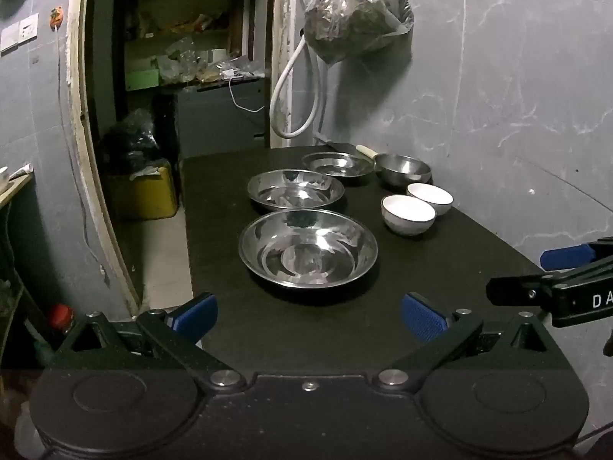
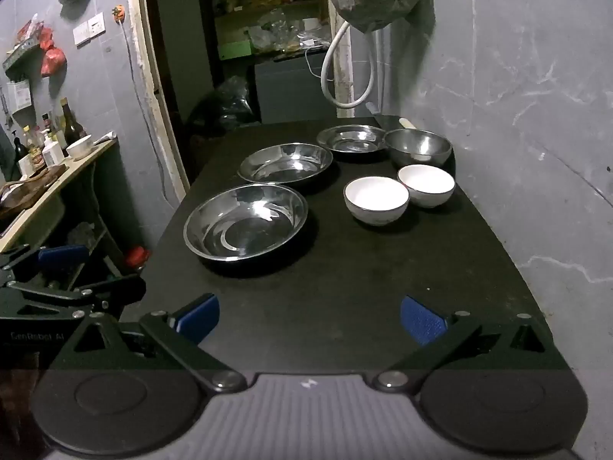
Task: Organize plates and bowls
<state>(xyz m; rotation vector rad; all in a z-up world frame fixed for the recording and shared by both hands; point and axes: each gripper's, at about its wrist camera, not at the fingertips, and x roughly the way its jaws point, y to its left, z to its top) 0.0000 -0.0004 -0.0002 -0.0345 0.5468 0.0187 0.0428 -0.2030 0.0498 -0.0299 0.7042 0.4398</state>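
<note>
While both the left gripper (image 1: 309, 316) and right gripper (image 2: 309, 316) gape empty, nearest steel plate (image 2: 246, 226) looks light, slick; pinch its rim.

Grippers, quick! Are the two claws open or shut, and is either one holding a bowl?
Left gripper: open, holding nothing.
Right gripper: open, holding nothing.

A home kitchen: sauce bottles (image 2: 67, 124) crowd a side counter (image 2: 57, 188) at left, steel plates (image 2: 245, 226) and white bowls (image 2: 376, 199) sit on a dark table (image 2: 345, 287) mid-frame, cluttered pantry shelves (image 2: 268, 19) up top.
</note>
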